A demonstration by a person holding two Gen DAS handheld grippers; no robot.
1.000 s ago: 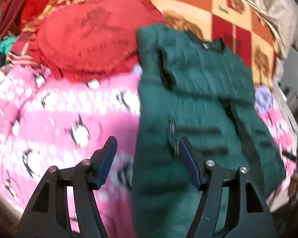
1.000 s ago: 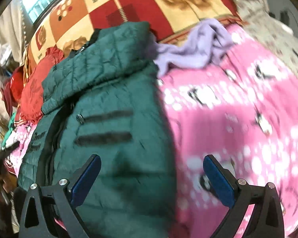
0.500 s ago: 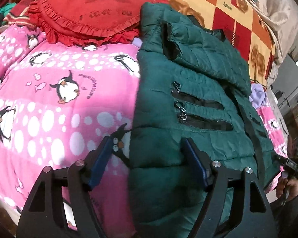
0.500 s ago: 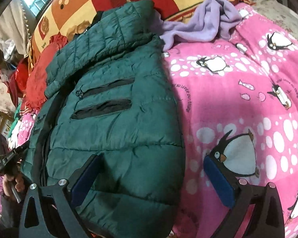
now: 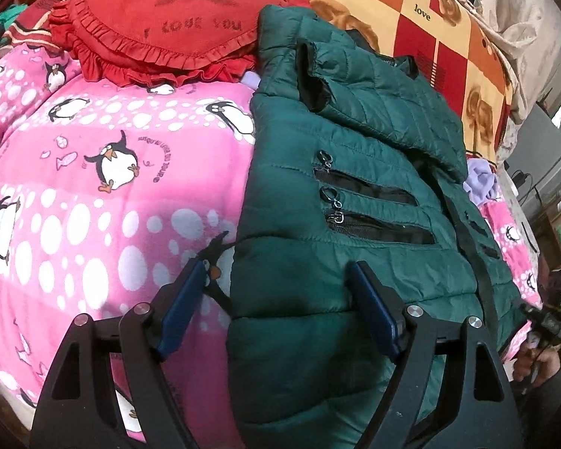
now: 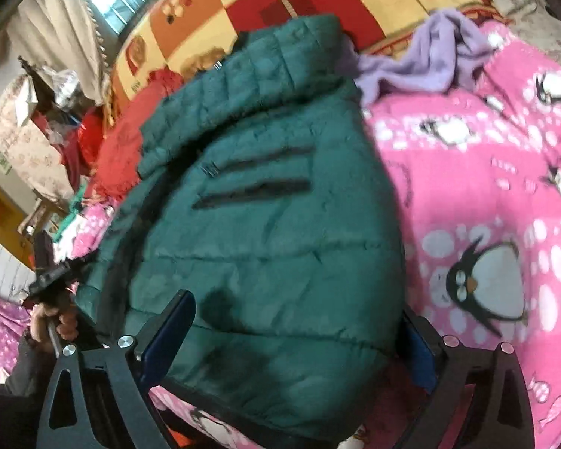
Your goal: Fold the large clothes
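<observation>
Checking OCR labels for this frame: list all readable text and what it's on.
"I LOVE YOU": red ruffled cushion, under a large character that I can't make out.
"love": checked orange and red blanket; it shows again in the right wrist view, blurred.
Curved small print beside a penguin on the pink blanket: too small to read.

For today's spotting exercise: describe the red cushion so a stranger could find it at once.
Start at the pink penguin blanket covering the bed. At its far edge, left of the green jacket, lies the red cushion. Only it has a frilled edge and the words "I love you".
</observation>
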